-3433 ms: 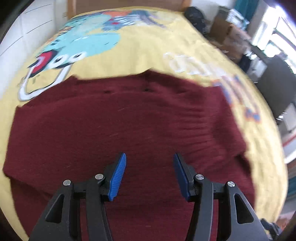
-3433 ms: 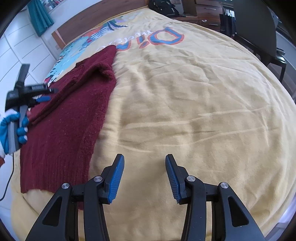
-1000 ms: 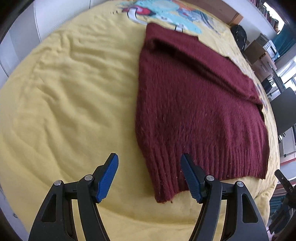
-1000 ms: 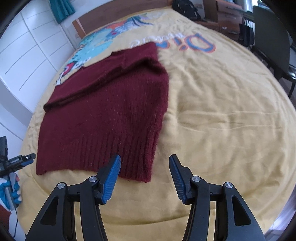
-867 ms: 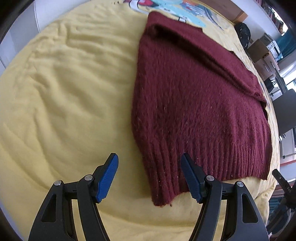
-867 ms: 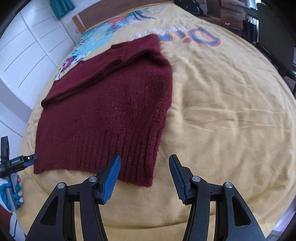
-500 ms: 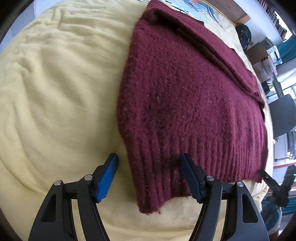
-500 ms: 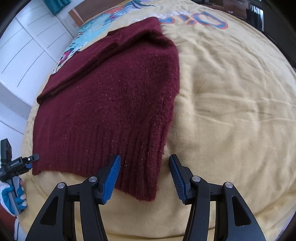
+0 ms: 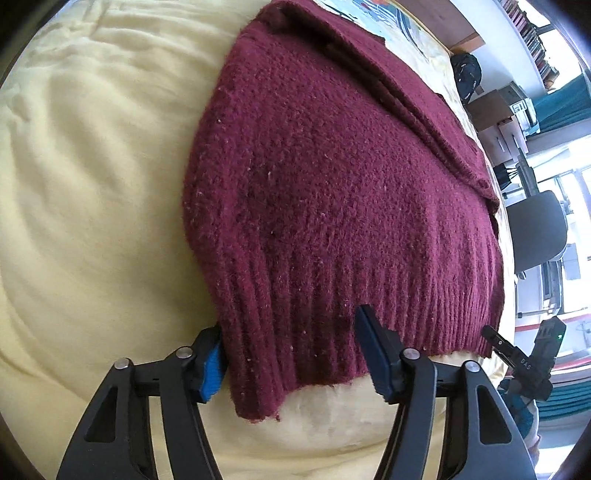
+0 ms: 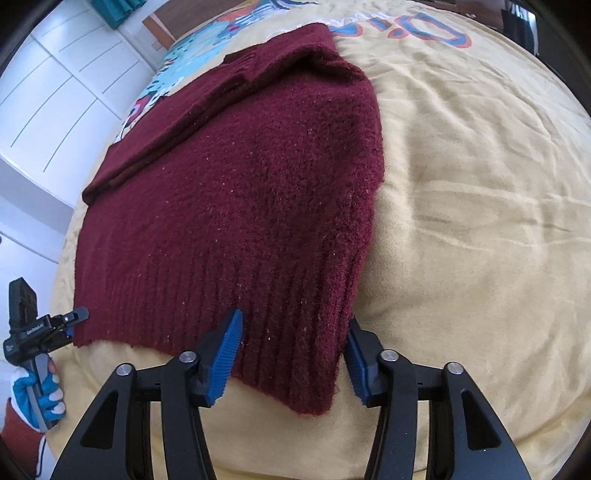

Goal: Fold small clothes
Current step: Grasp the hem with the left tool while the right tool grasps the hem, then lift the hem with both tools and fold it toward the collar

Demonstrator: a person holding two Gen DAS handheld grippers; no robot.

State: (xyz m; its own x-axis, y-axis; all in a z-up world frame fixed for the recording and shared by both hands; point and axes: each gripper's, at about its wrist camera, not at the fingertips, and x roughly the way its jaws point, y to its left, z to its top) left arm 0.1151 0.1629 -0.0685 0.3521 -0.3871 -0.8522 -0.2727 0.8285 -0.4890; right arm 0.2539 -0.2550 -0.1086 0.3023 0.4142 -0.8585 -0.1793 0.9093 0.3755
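Note:
A dark red knitted sweater [image 9: 332, 184] lies flat on the yellow bedspread [image 9: 92, 184], its sleeves folded across the top and its ribbed hem toward me. My left gripper [image 9: 291, 354] is open, with the hem's left corner lying between its jaws. In the right wrist view the sweater [image 10: 240, 184] shows again. My right gripper [image 10: 291, 350] is open, with the hem's right corner lying between its jaws. The left gripper also shows at the left edge of the right wrist view [image 10: 74, 317], and the right gripper at the right edge of the left wrist view [image 9: 495, 336].
The bedspread [image 10: 480, 184] has a cartoon print near the wooden headboard [image 10: 159, 29]. White cabinet doors [image 10: 48, 92] stand on one side. A black chair [image 9: 535, 229], cardboard boxes [image 9: 498, 110] and a dark bag [image 9: 467, 74] stand on the other.
Both grippers have moved forward onto the sweater's hem. Each hem corner now lies between a pair of open jaws. The sweater itself has not moved.

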